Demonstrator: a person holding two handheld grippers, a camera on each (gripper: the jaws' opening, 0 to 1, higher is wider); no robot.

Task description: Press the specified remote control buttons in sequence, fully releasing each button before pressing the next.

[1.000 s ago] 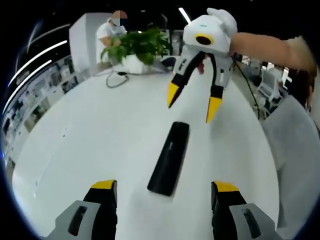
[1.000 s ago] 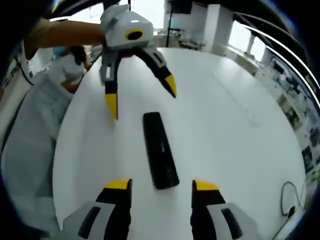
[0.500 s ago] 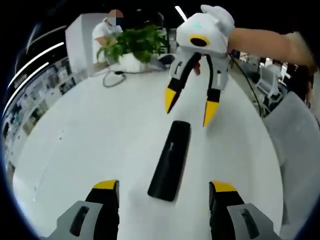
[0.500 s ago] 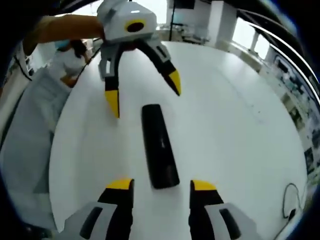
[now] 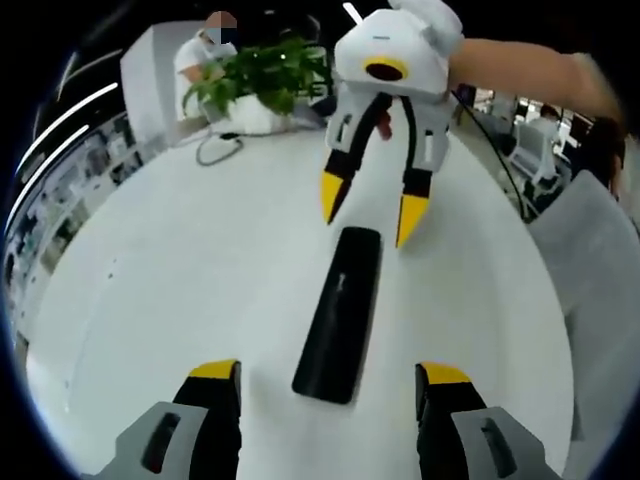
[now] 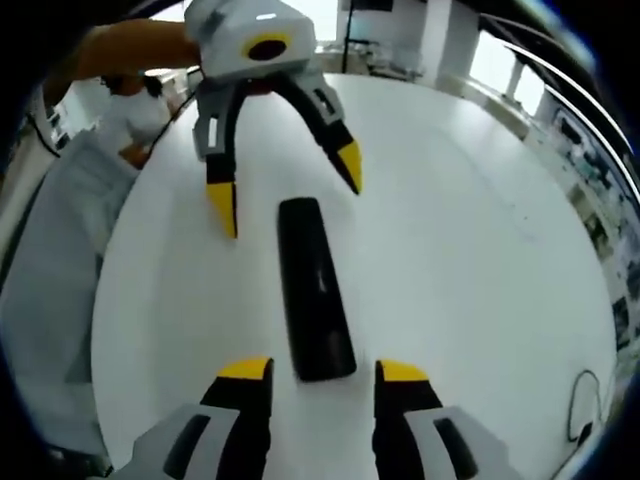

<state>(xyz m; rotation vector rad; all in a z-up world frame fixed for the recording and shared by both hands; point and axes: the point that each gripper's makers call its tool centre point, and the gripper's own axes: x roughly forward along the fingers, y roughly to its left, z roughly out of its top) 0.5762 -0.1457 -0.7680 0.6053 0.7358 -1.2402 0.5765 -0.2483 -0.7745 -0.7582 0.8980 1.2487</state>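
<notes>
The left gripper (image 5: 328,372) and right gripper (image 6: 310,368) are held with jaws apart over opposite ends of the black remote control (image 5: 339,312) lying on the white table (image 5: 180,290).

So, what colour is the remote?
Black; the remote shows best in the right gripper view.

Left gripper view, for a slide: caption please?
Two open grippers, left and right, face each other over a black remote on a white table.
</notes>
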